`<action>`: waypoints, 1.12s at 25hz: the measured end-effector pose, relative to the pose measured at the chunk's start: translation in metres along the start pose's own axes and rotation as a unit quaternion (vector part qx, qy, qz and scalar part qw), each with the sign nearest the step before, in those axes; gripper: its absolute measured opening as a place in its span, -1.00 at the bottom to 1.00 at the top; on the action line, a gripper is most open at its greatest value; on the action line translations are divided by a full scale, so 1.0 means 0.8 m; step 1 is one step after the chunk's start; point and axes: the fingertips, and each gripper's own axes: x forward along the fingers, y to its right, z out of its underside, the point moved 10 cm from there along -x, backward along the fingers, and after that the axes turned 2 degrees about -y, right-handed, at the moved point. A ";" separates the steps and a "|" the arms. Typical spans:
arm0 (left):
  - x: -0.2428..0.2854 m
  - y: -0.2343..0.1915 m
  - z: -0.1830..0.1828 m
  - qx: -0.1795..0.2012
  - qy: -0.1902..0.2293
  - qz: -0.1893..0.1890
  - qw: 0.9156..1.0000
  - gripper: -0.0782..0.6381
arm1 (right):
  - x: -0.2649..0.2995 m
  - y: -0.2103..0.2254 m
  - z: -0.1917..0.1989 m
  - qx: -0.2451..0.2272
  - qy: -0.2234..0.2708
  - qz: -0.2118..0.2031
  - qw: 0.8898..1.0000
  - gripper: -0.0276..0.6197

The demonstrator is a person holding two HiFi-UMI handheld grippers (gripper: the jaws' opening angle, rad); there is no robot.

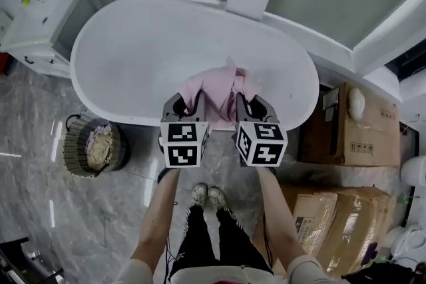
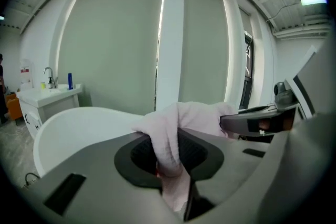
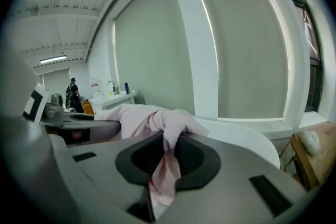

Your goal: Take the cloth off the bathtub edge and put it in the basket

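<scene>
- A person stands at the near side of a white tub (image 1: pixel 100 36), holding a pink cloth (image 1: pixel 216 91) up between two tools, over the tub's near rim.
- The left hand-held gripper (image 1: pixel 188 103) is clamped on one end of the cloth. In its own view the fabric is pinched between the nearly closed jaws and a tail hangs below them.
- The right hand-held gripper (image 1: pixel 251 104) grips the other end the same way, with a fold squeezed between its jaws and the loose edge trailing down.
- Done so far: the first half of the job looks complete. The cloth appears to hang clear of the rim, carried by the two grips alone, though the head view cannot show whether its lowest fold brushes the tub.
- Left to do: the carry and the drop. The basket (image 1: pixel 74 149) stands on the floor (image 1: pixel 40 209) at the person's left, beside the tub's end and well apart from the cloth. A pale bundle (image 1: pixel 100 146) already lies in it.
- Judged from here, the load must go left and down, and both grips must let go over the basket's mouth.
- The cloth is pale pink, soft and thin, with no pattern in sight. It is bunched into a crumpled ridge between the two grips, with a peak rising near the middle.
- It looks limp, sagging wherever it is not pinched, so a loose end could catch on the basket's rim on the way in.
</scene>
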 end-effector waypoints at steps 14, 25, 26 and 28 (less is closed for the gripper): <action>-0.267 0.024 -0.288 0.052 0.197 -0.048 0.978 -0.52 | -0.244 -0.090 -0.278 -0.058 0.208 -0.064 0.974 -0.71; -0.380 0.042 -0.308 0.060 0.258 -0.096 0.960 -0.52 | -0.329 -0.133 -0.304 -0.073 0.276 -0.124 0.950 -0.71; -0.382 0.042 -0.305 0.059 0.257 -0.100 0.959 -0.52 | -0.329 -0.135 -0.302 -0.074 0.276 -0.128 0.950 -0.71; -0.385 0.043 -0.300 0.058 0.255 -0.110 0.959 -0.52 | -0.326 -0.137 -0.299 -0.075 0.274 -0.138 0.949 -0.71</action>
